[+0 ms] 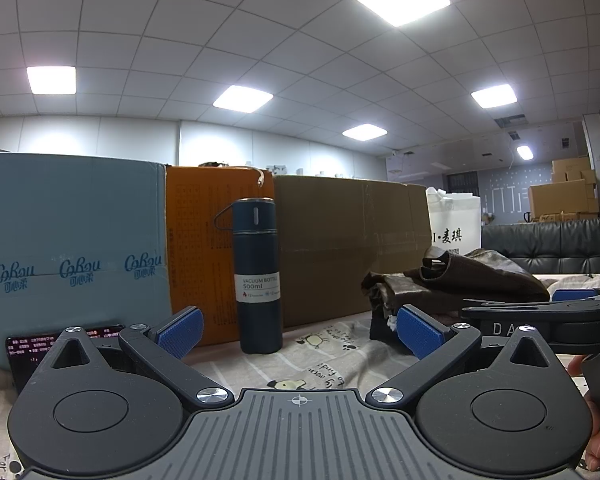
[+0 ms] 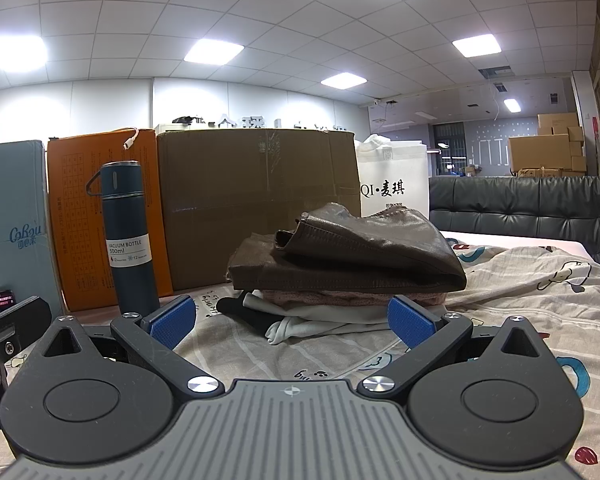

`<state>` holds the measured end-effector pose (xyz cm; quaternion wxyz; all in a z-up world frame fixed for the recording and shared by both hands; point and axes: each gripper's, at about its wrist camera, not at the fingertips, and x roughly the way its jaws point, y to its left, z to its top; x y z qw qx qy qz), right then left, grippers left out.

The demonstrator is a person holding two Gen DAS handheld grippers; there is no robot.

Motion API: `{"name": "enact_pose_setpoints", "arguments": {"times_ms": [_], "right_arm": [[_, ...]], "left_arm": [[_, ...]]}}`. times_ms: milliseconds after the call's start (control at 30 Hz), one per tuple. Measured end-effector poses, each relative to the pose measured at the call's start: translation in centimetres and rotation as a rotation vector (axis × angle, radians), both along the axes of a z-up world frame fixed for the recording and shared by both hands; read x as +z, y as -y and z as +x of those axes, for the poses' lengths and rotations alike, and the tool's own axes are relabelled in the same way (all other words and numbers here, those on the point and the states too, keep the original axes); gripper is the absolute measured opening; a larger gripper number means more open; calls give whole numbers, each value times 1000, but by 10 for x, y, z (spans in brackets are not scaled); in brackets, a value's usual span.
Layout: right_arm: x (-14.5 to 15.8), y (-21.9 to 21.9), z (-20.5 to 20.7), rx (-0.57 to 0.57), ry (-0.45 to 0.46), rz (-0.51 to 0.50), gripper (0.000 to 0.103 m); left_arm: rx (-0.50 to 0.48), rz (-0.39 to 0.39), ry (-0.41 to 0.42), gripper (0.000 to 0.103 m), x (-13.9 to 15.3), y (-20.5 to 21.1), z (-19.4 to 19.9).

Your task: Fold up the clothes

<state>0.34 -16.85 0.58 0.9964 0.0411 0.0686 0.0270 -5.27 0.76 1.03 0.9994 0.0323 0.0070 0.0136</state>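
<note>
A pile of folded clothes lies on the printed bedsheet, with a brown leather-like garment on top and pink, white and black pieces under it. My right gripper is open and empty, just in front of the pile. My left gripper is open and empty, further left; the pile shows at its right. The right gripper's body shows at the right edge of the left wrist view.
A dark blue vacuum bottle stands upright on the sheet, in front of an orange box. A light blue box, a brown carton and a white bag line the back. A black sofa is at right. A phone lies at left.
</note>
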Motion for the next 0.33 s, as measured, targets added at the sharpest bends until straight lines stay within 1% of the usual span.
{"name": "enact_pose_setpoints", "arguments": {"times_ms": [333], "right_arm": [[0,0,1,-1,-1,1,103]], "left_arm": [[1,0,1,103,0,0,0]]}}
